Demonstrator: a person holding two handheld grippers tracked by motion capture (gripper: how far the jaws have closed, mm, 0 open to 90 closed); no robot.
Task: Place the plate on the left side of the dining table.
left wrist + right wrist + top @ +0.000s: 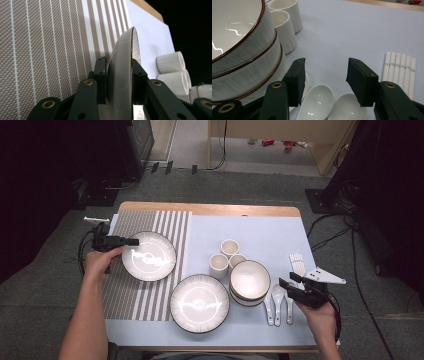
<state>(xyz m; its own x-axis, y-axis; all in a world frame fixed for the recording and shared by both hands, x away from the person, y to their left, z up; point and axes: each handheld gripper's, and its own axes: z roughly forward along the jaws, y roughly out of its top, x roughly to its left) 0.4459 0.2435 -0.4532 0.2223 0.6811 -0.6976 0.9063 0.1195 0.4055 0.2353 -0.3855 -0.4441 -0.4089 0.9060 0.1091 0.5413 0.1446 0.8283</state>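
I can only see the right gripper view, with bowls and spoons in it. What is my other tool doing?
Observer: In the left gripper view, the left tool has the rim of a plate between its pads.
Operator: Where is that plate sitting?
Observer: The high view shows it on a striped mat, over on the left.
Operator: Are there any more plates?
Observer: Yes. In the high view a second plate lies on the near side, just left of the stacked bowls.
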